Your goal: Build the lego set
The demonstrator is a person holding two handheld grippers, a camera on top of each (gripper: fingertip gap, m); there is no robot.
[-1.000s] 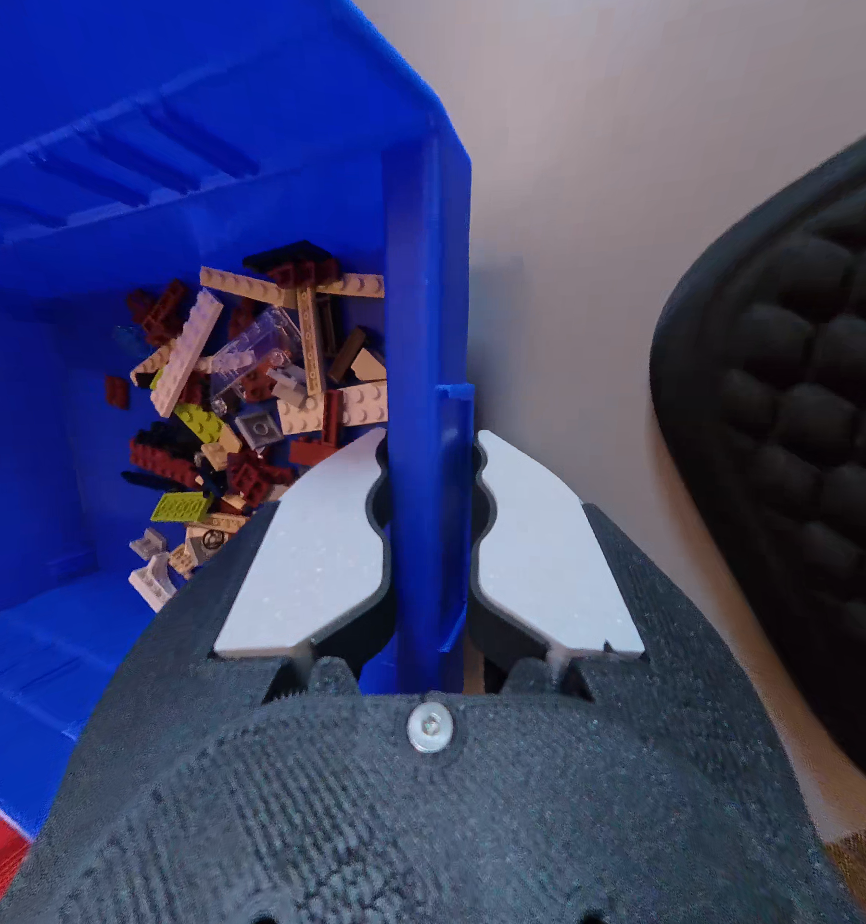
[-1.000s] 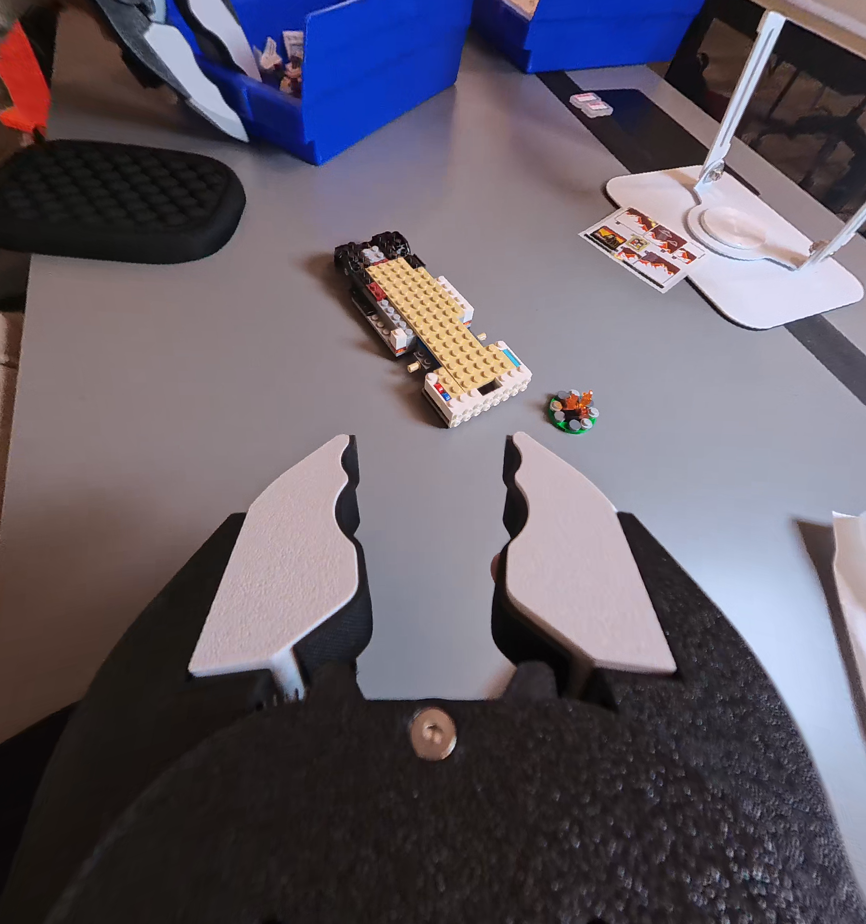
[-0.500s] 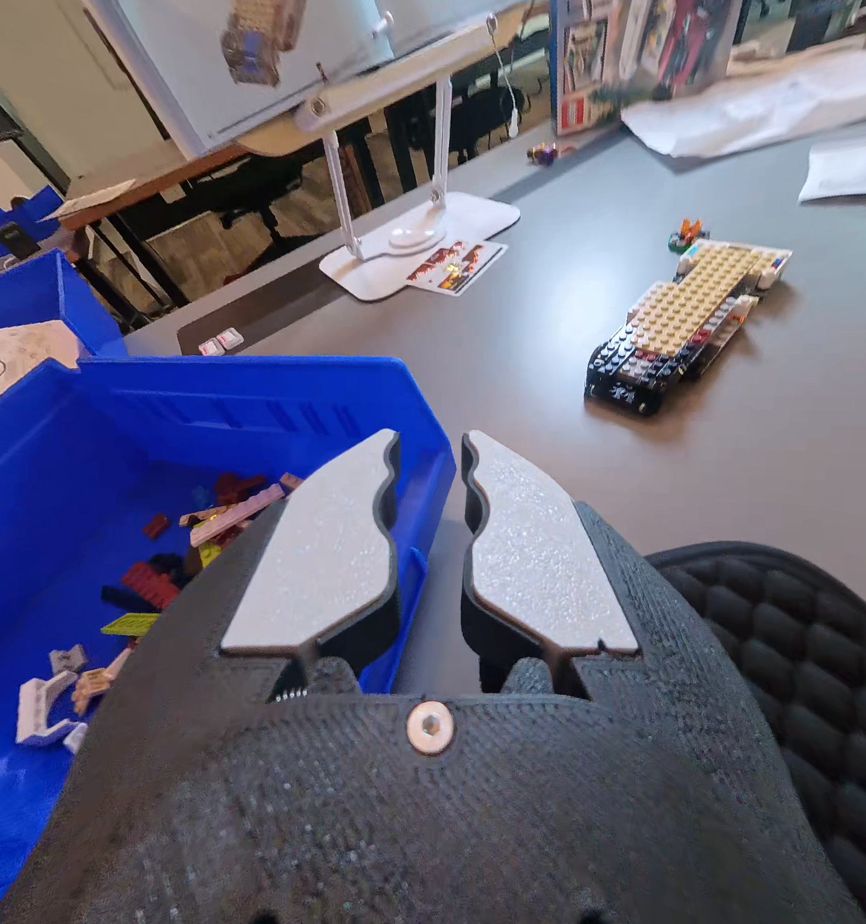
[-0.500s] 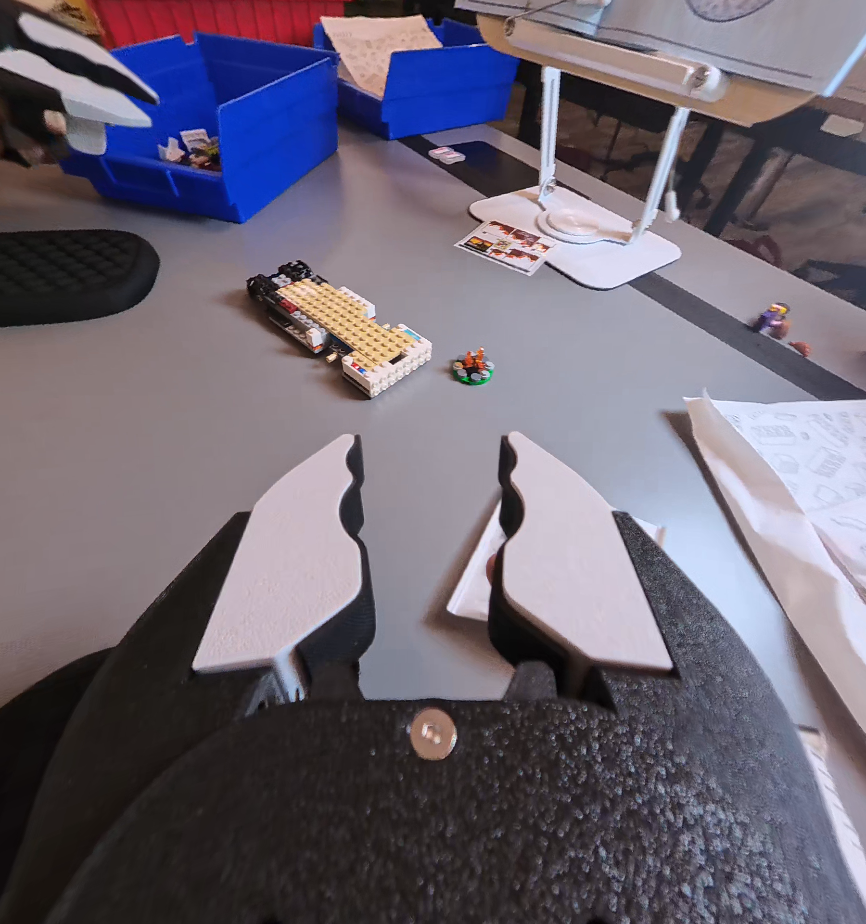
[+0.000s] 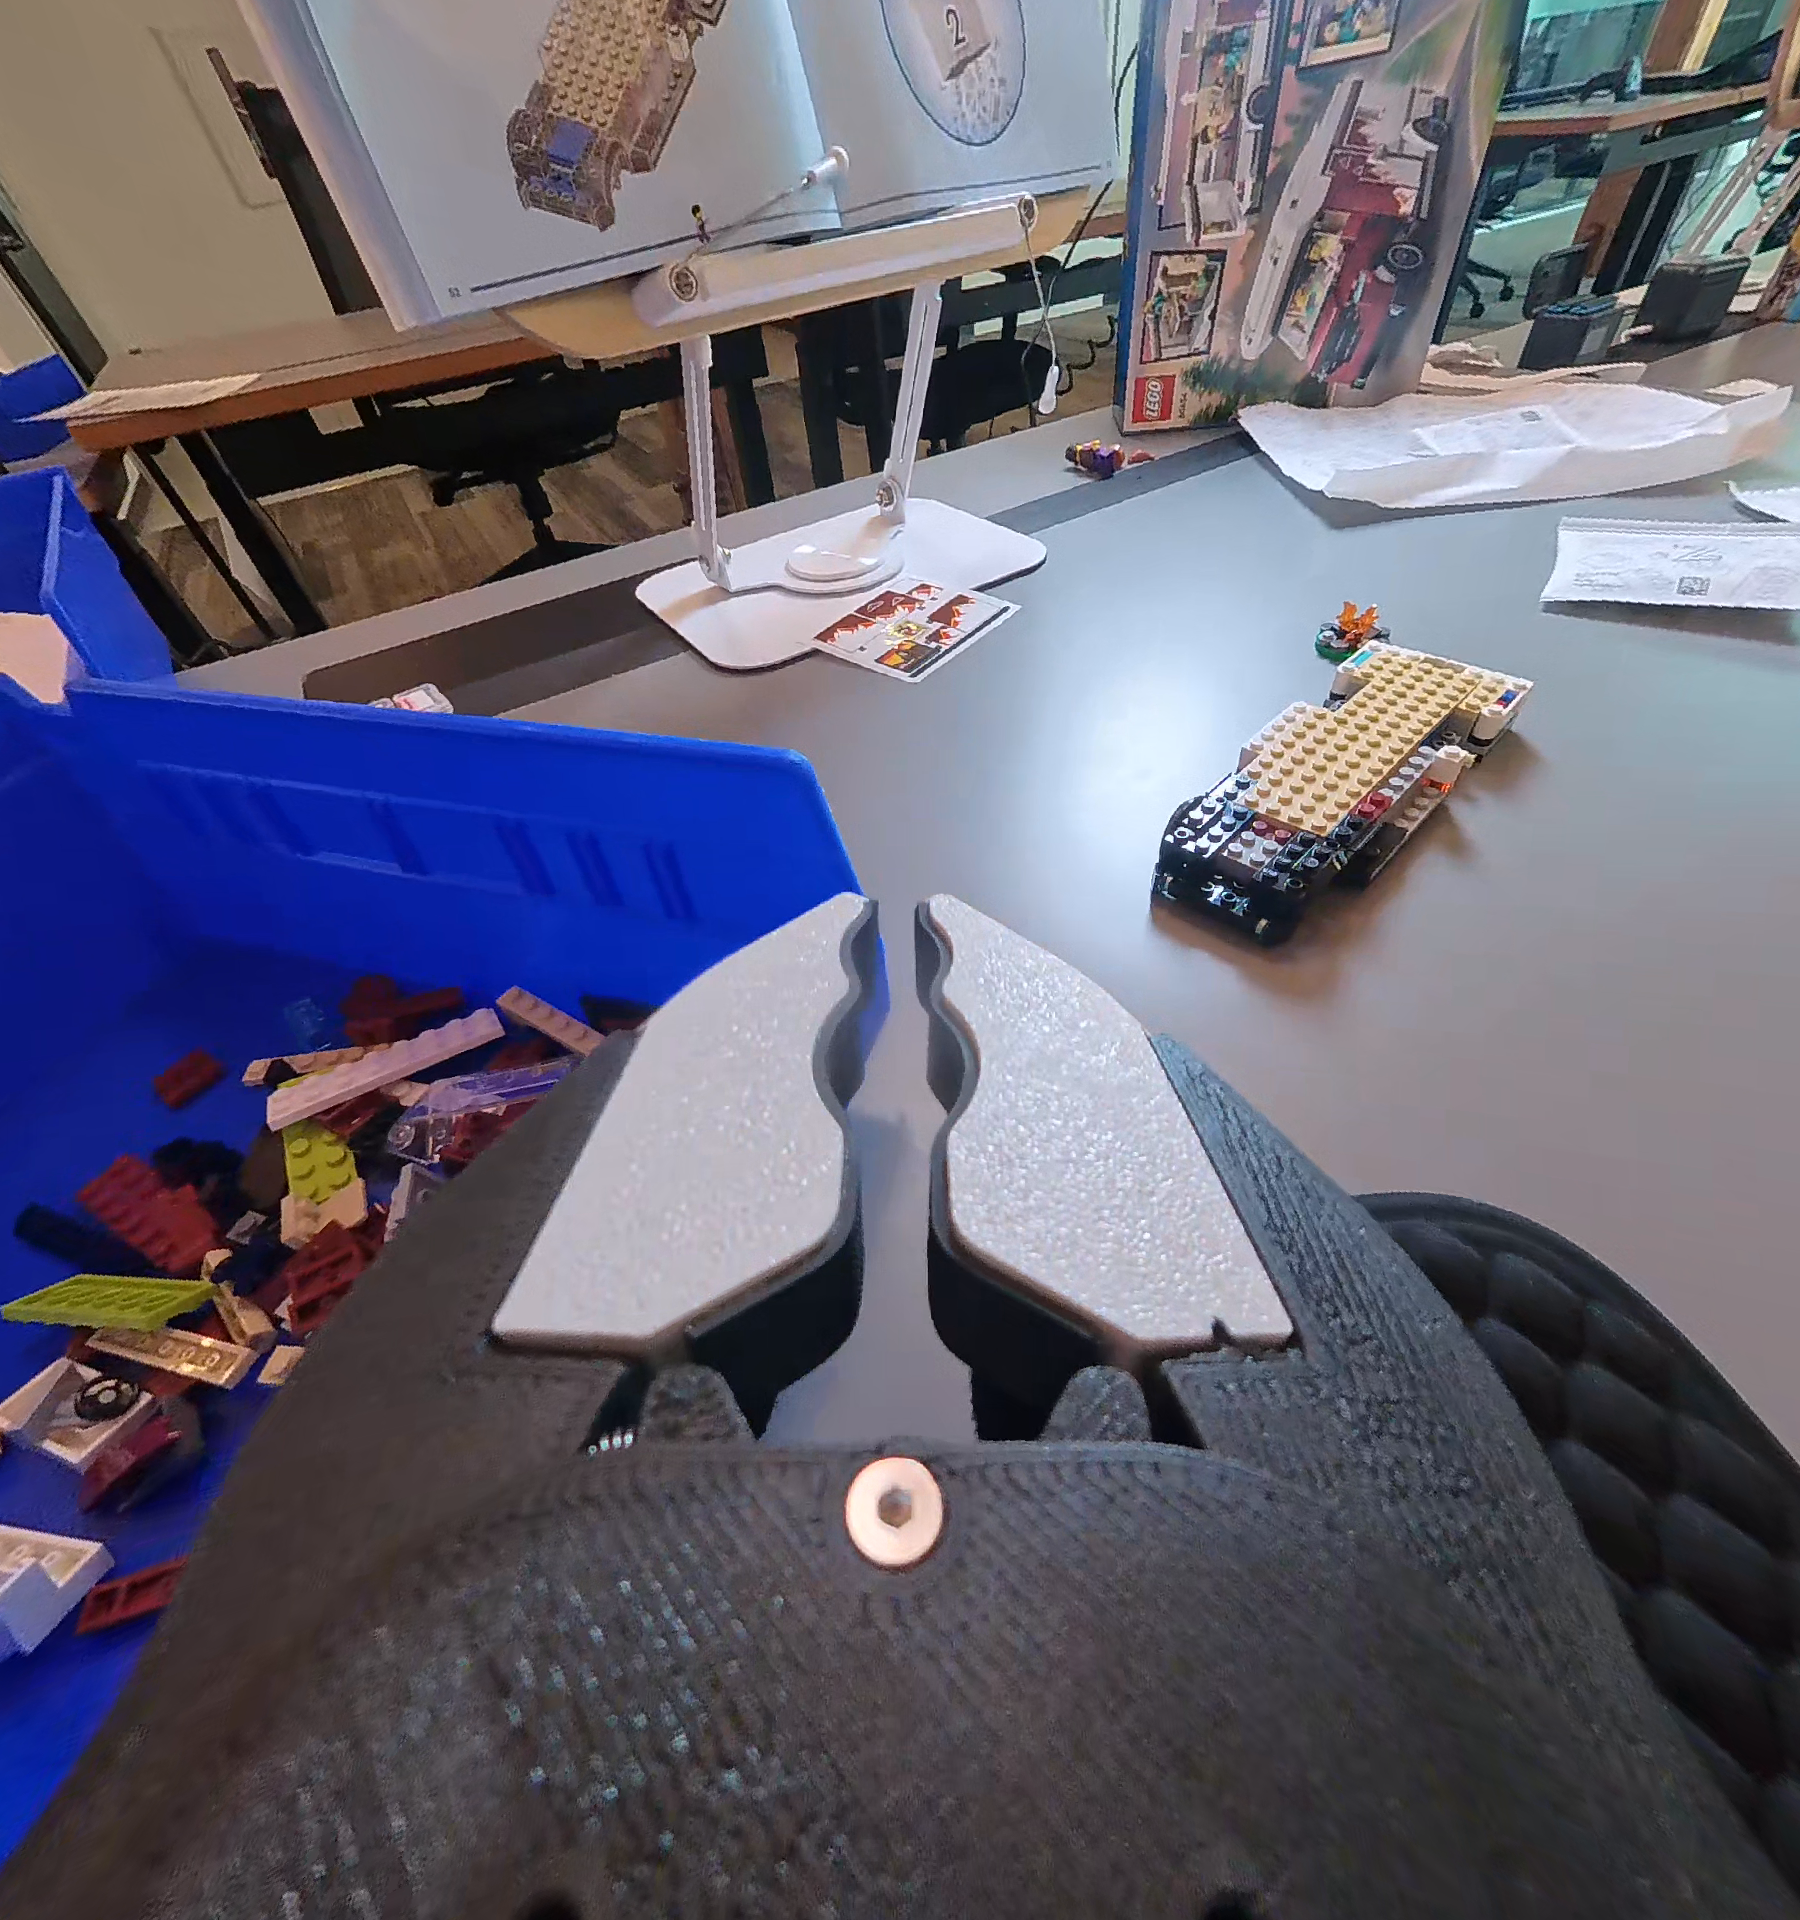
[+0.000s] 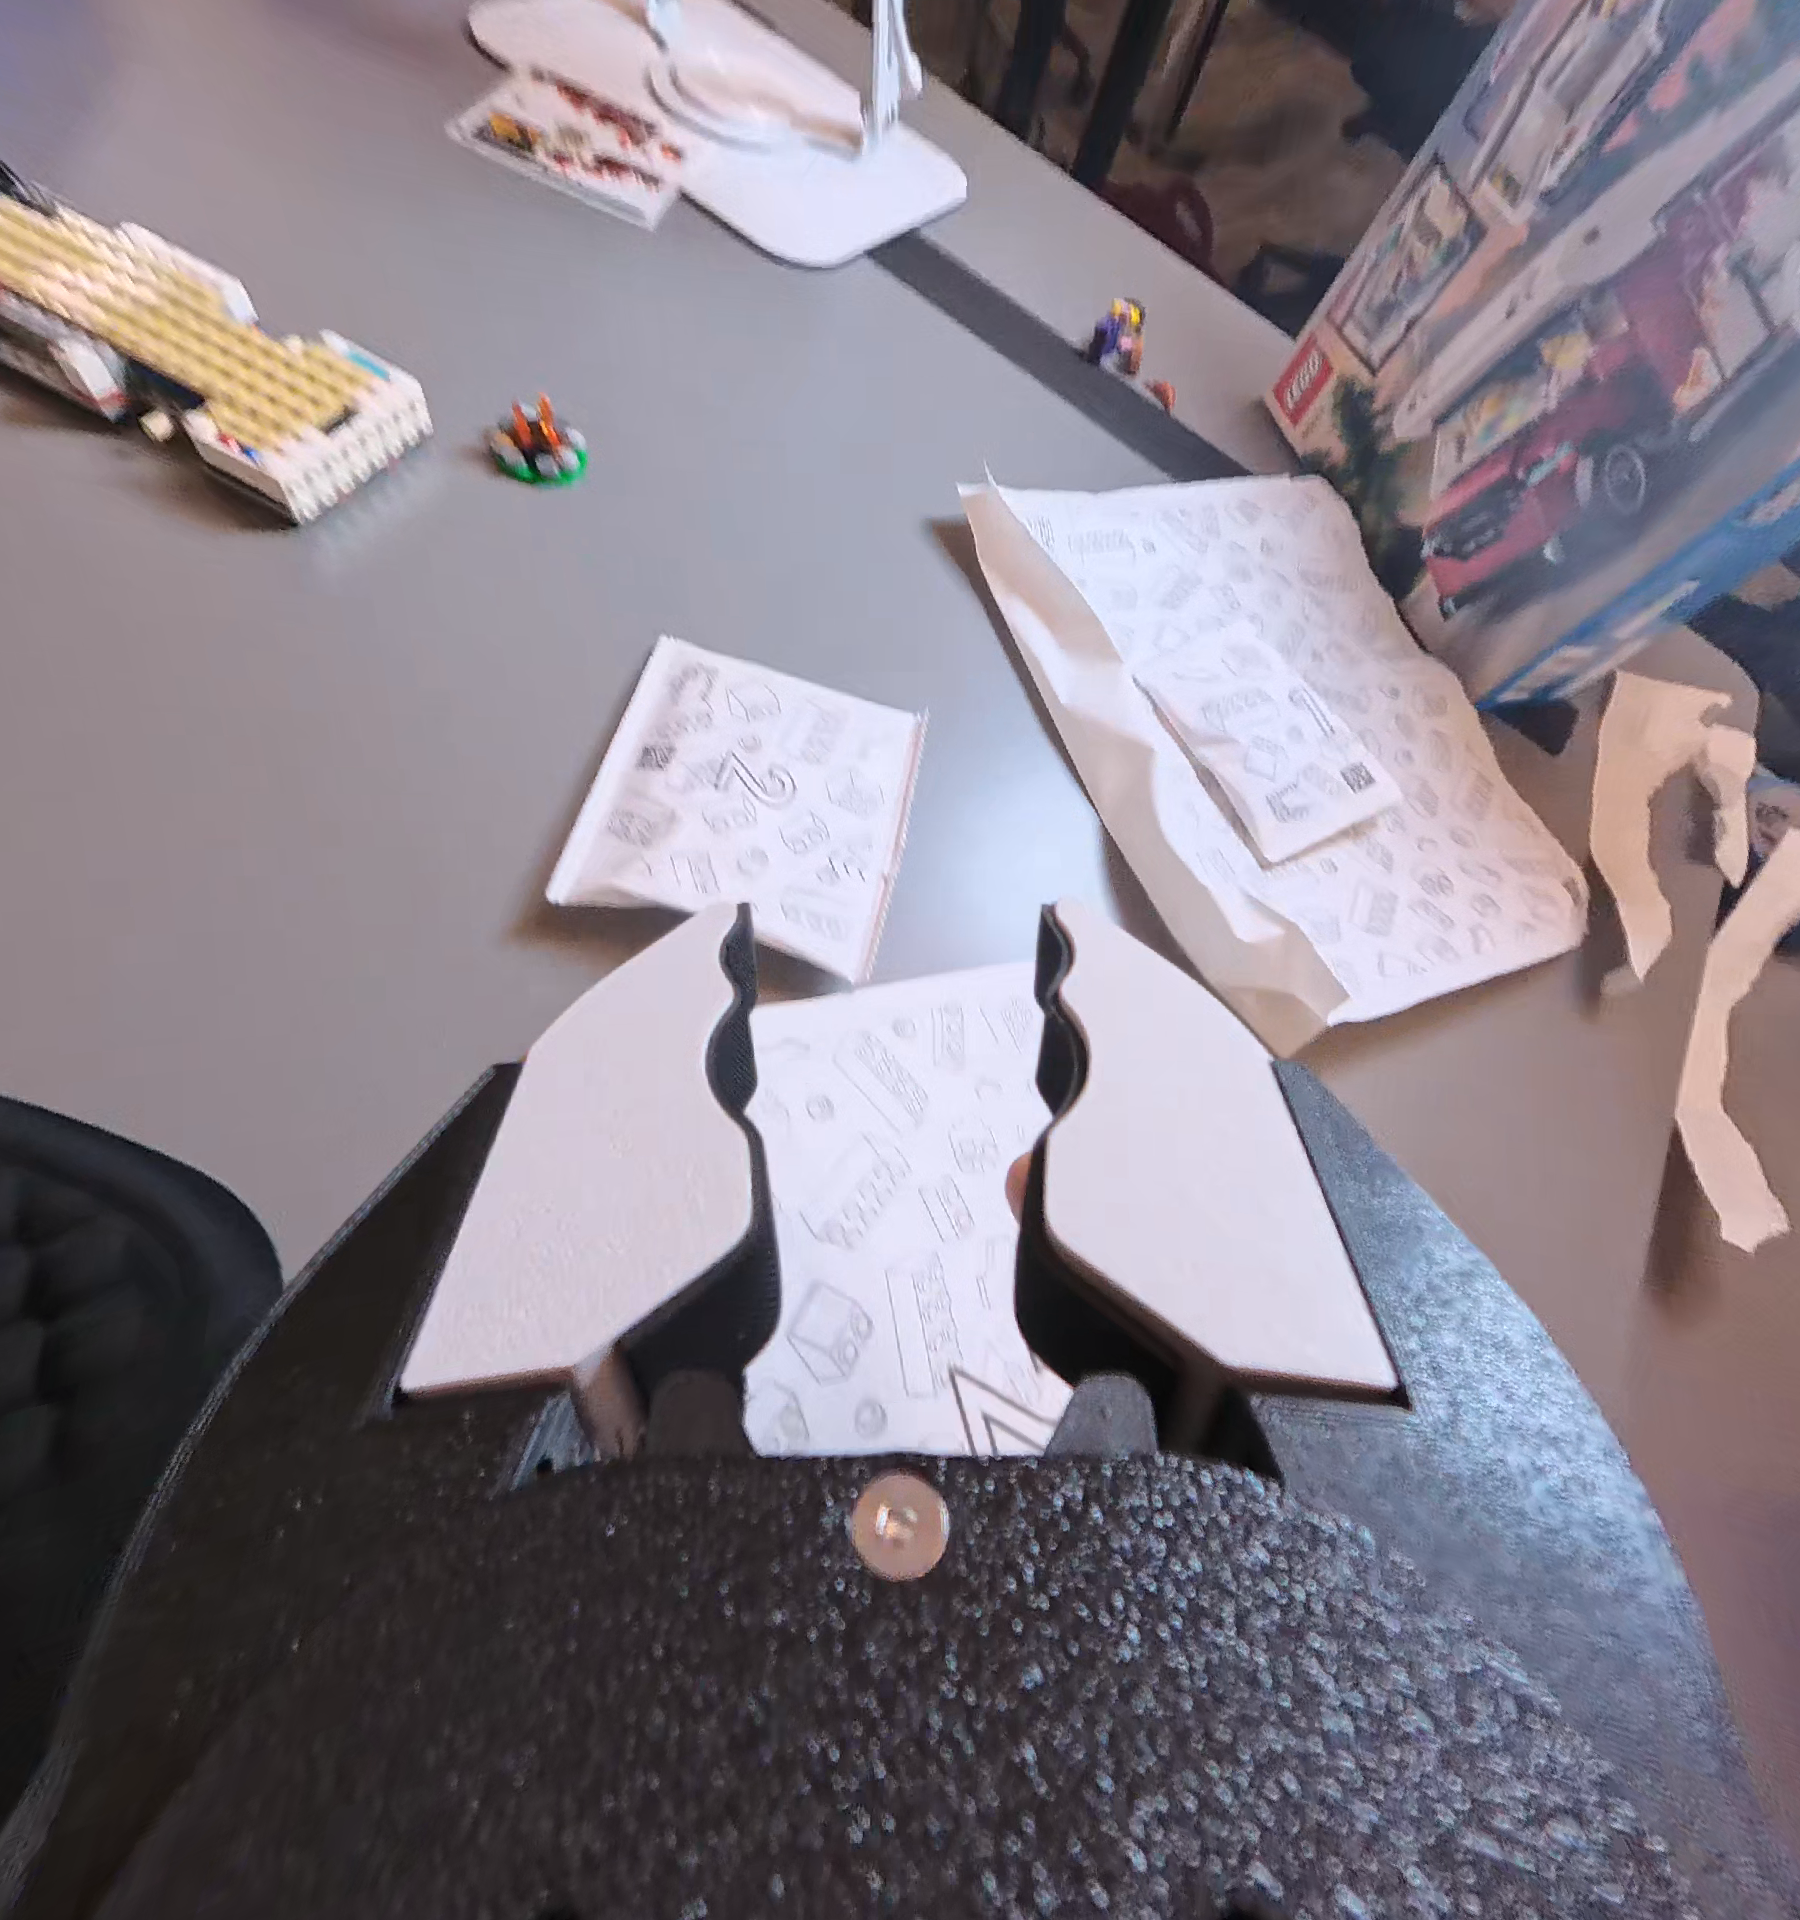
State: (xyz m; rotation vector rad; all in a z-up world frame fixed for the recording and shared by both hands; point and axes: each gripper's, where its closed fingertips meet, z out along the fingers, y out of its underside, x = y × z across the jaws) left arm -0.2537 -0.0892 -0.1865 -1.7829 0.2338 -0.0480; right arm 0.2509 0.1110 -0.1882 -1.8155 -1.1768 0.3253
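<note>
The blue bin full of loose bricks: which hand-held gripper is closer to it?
Left. The left hand-held gripper sits right at the blue bin corner; the right hand-held gripper hovers over paper bags, bin unseen.

From my feed, the surface (image 5: pixel 1135 727) reads as plain matte grey with a darker strip along its far edge. The bin (image 5: pixel 439 831) is saturated blue, its loose bricks (image 5: pixel 252 1174) dark red, tan, white, black and lime green. My left gripper (image 5: pixel 898 914) has pale grey speckled fingers (image 5: pixel 730 1122) on a black textured body. The brick model (image 5: pixel 1343 779) is tan on top over black and white. The cushion (image 5: pixel 1654 1455) is black with a quilted bump pattern. The paper bags (image 6: pixel 740 800) are white, printed with grey outline drawings. The small round piece (image 6: pixel 541 442) is green with orange.
</note>
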